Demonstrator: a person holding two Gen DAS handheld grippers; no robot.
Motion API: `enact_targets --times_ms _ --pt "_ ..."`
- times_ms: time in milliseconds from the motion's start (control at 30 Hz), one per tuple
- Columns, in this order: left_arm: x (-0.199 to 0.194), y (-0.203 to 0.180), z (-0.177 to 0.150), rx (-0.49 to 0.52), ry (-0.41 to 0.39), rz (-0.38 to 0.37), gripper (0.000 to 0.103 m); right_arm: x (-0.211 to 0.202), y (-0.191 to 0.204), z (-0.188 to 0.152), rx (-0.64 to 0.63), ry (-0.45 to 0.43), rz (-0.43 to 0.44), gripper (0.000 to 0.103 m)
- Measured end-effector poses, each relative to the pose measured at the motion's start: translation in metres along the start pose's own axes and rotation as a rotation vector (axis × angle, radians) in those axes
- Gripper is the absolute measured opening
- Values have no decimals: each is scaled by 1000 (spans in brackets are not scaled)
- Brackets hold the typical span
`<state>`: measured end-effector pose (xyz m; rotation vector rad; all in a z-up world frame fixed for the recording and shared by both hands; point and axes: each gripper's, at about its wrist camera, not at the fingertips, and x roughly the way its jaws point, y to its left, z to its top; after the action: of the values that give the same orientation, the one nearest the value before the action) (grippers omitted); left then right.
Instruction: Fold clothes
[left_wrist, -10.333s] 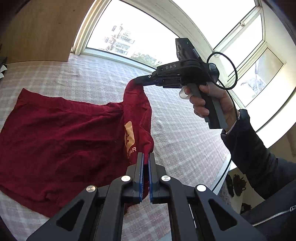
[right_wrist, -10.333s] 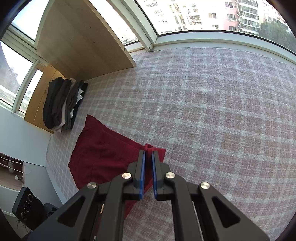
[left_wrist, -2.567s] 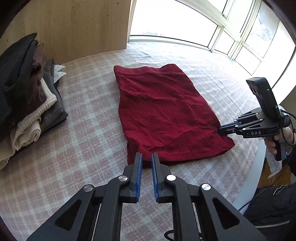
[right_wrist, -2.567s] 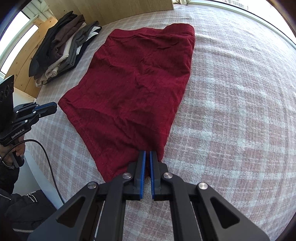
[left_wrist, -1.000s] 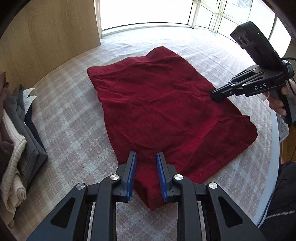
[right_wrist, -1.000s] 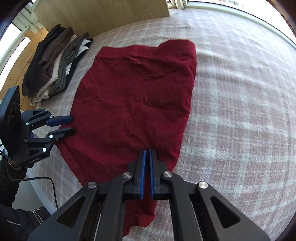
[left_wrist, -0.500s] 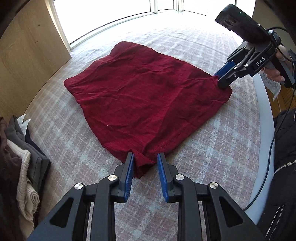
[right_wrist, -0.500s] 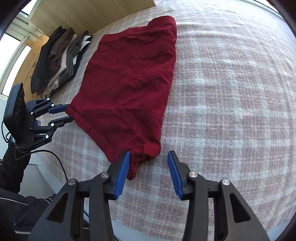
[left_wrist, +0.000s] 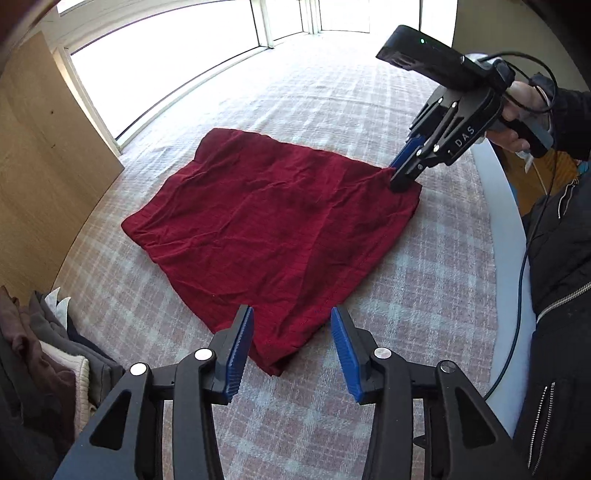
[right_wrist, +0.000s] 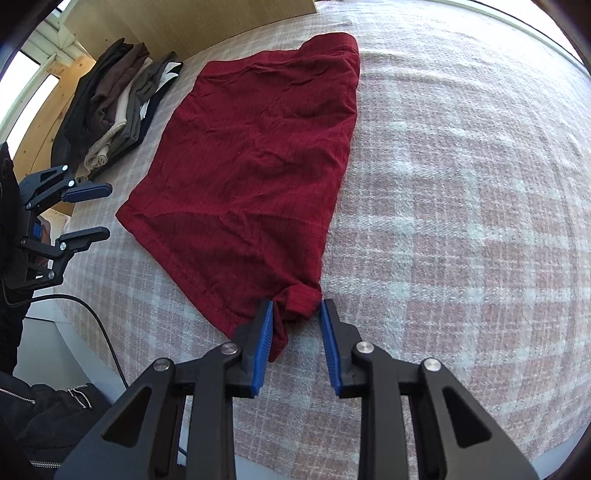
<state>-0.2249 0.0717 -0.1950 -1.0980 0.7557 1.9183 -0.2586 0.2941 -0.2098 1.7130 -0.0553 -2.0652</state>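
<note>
The crumpled dark-red knit garment (left_wrist: 273, 225) lies flat on the pink plaid cloth (right_wrist: 461, 184) — its near corner bunched. Left gripper (left_wrist: 291, 343) has just spread, released; right gripper (right_wrist: 295, 325) has just been narrowing around the bunched corner — contact unclear.

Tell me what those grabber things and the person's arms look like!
Both grippers are black frames with silver bolts and ribbed blue fingers. The right gripper has white letters "DAS", a boxy top with a tiny green light, and a black cable. The person wears a black jacket sleeve with silver zips.

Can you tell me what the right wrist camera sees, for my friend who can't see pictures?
A dark red garment lies flat on a checked cloth, one bunched corner between the open blue pads of the right gripper. The left gripper hangs open at the left, below a stack of folded clothes.
</note>
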Motion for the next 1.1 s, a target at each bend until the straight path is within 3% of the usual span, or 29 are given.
enact_targets --times_ms 67,133,267,367,467,533,667,867,1100 --pt "20 2 -2 20 71 -9 41 2 3 2 -8 5 -6 26" --pt "27 6 -8 22 92 -17 44 4 8 4 -23 9 -22 25" --pt "27 13 -11 2 108 -49 46 7 11 7 -23 14 -24 22" --pt "26 14 -10 12 107 -62 46 8 6 7 0 23 -4 13" --pt "25 16 -9 29 110 -80 45 7 7 7 -12 30 -12 13" --pt "24 16 -8 55 109 -86 43 7 9 8 -21 34 -19 13" --pt "22 18 -6 96 118 -66 19 9 9 9 -11 43 -3 12" --pt "18 20 2 125 144 -74 9 7 -6 12 73 58 94 8" --pt "2 24 16 128 147 -103 8 -13 -5 21 122 34 182 7"
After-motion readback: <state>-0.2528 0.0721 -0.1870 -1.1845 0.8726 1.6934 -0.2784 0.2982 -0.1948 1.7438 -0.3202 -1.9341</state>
